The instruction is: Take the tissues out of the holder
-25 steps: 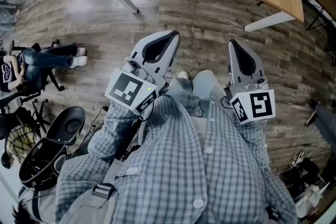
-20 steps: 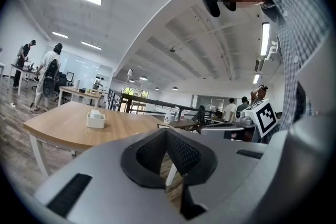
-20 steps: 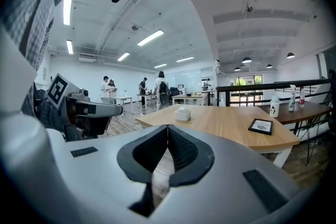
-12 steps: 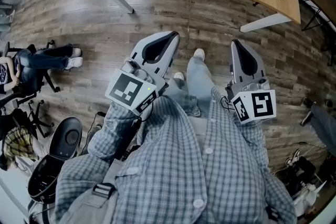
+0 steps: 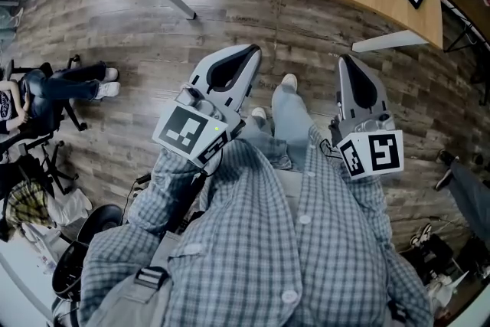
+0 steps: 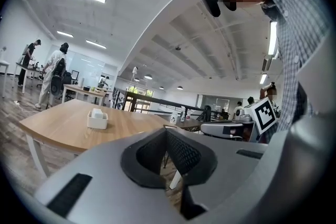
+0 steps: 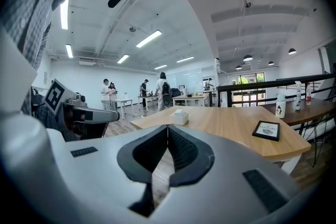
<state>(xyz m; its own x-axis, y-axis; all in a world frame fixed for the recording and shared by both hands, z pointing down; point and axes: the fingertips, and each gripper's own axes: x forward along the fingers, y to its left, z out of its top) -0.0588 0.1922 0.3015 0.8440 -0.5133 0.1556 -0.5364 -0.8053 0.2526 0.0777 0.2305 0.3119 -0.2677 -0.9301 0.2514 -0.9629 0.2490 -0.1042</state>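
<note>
Right gripper view: tissue holder (image 7: 180,117) dead ahead on table (image 7: 231,127), well beyond pressed-together, empty right gripper (image 7: 168,126); left gripper (image 6: 167,129), likewise closed, aimed right of it.

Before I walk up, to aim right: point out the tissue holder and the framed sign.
tissue holder (image 7: 179,119), right gripper view, white front wall.
framed sign (image 7: 266,130), right gripper view, middle of face.

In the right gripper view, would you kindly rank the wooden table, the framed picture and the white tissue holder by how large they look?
1. wooden table
2. framed picture
3. white tissue holder
The picture lies nearer the camera than the holder, so which of the two is truly bigger is unsure.
</note>
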